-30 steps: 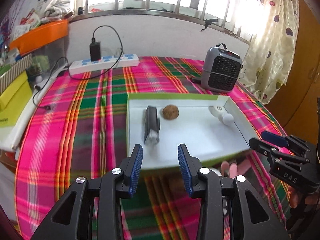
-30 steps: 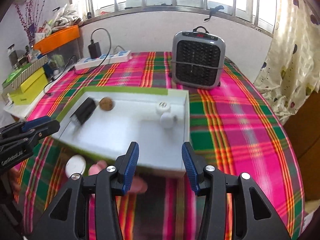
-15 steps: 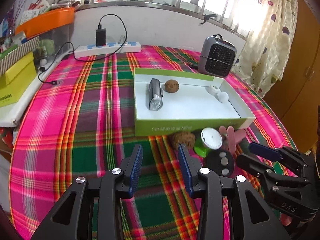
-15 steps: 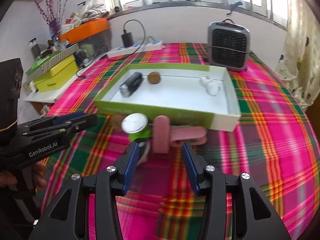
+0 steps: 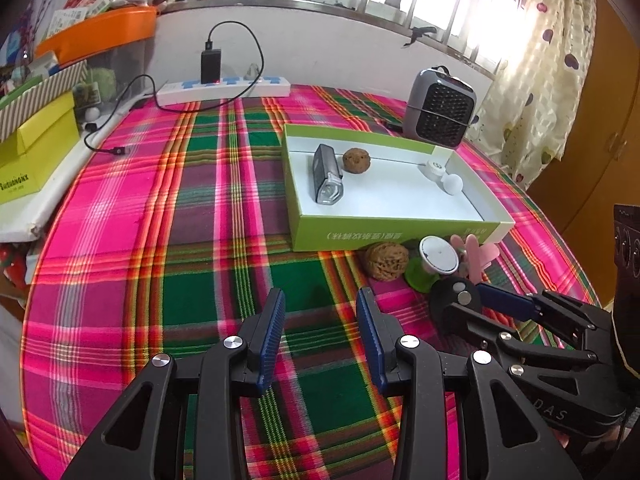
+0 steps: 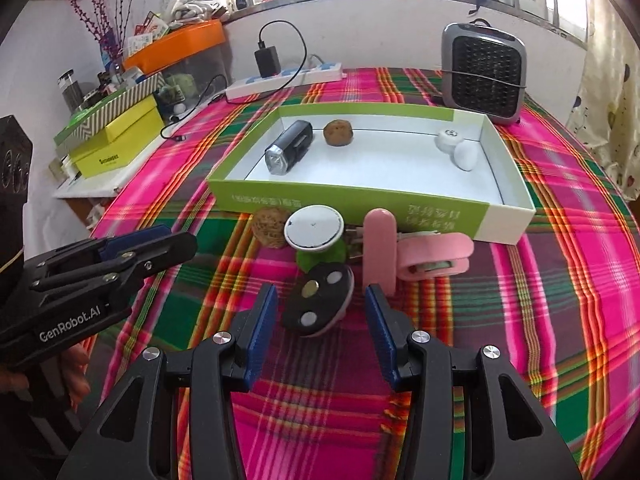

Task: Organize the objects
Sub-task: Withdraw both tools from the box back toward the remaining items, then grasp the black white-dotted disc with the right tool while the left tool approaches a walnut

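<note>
A green-sided white box (image 6: pixel 352 196) (image 5: pixel 384 236) holds a grey bike light (image 6: pixel 289 152), a walnut (image 6: pixel 338 133) and two white pieces (image 6: pixel 456 148). In front of it lie a second walnut (image 6: pixel 269 226) (image 5: pixel 385 260), a green spool with a white top (image 6: pixel 314 228) (image 5: pixel 438 256), a pink clip (image 6: pixel 416 256) and a black oval remote (image 6: pixel 318 308). My right gripper (image 6: pixel 320 312) is open with the remote between its fingers, apart from both. My left gripper (image 5: pixel 320 320) is open and empty over bare cloth, left of the pile.
A grey fan heater (image 6: pixel 483 72) stands behind the box. A white power strip (image 5: pixel 224 88) with a charger lies at the far edge. Yellow and striped boxes (image 6: pixel 116 140) and an orange bin (image 6: pixel 176 46) sit on the left.
Both grippers have pulled back from over the box and dropped lower. The right one has come up to the black remote. Both stayed open.
</note>
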